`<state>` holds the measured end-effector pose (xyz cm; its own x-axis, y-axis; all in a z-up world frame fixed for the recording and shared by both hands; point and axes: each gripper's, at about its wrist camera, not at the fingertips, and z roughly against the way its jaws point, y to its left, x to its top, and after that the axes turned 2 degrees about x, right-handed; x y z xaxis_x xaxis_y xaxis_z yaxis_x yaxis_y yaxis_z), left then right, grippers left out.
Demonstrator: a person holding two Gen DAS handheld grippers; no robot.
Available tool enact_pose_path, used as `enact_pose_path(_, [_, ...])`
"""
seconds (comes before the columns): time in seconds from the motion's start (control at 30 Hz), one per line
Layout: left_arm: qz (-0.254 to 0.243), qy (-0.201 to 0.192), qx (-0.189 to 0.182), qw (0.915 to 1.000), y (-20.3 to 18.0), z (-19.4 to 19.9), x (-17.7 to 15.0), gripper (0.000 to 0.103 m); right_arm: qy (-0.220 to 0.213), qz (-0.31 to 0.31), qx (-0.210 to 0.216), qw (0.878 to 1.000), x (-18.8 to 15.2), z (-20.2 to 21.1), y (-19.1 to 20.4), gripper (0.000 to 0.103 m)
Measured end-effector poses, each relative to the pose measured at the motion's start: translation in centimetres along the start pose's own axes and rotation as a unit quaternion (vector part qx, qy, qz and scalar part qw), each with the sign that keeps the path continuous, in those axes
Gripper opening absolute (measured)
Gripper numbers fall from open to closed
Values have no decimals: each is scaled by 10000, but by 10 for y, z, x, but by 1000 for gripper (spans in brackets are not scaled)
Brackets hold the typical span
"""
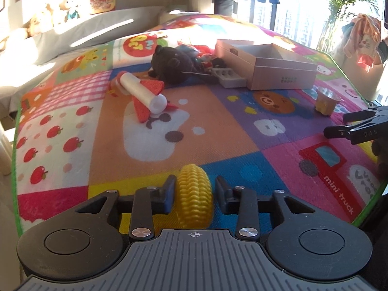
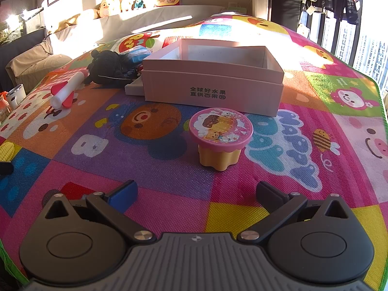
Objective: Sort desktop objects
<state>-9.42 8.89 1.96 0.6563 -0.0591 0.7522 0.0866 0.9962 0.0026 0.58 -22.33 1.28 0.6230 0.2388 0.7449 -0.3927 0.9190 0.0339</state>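
A yellow toy corn cob (image 1: 194, 194) lies on the colourful play mat between the fingers of my left gripper (image 1: 195, 189); the jaws stand around it with a gap on the right side, so it is not clamped. The corn also shows at the left edge of the right wrist view (image 2: 6, 149). My right gripper (image 2: 196, 192) is wide open and empty, just short of a yellow pudding cup with a pink lid (image 2: 220, 137), also seen in the left wrist view (image 1: 326, 101). Behind it stands an open pink box (image 2: 213, 89), empty inside.
A white and red foam rocket (image 1: 145, 93), a dark plush bear (image 1: 173, 64) and a white tray (image 1: 229, 77) lie left of the box (image 1: 269, 66). The mat's green edge (image 1: 363, 214) runs along the right. A sofa with plush toys (image 2: 121, 2) is behind.
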Motion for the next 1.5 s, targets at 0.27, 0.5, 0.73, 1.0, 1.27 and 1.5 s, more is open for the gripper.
enact_pose_path(0.27, [-75,-109,-352,9993,-20,-3,8,34,-255,248,-298,9989,19,11,4,103])
enact_pose_path(0.5, [-345,-232,-788,9960,-49,-4,18,34,-291,191,-418,9985,47,-11,3,86])
enact_pose_path(0.73, [-589,-349,-1040,9922,-71,-4,28,34,-140,302,-365,9988,48,1,4,56])
enact_pose_path(1.0, [-1101,-1054,-1248,9804,-99,1,80,34,-545,517,49,9972,59,84,-3,56])
enact_pose_path(1.27, [-1362,-1866,-1270,9646,-121,-39,187,34,-1447,327,-172,9888,127,108,-29,56])
enact_pose_path(1.5, [-296,-1855,-1381,9724,-87,-91,241,86,-1727,-166,-512,9835,192,43,-62,88])
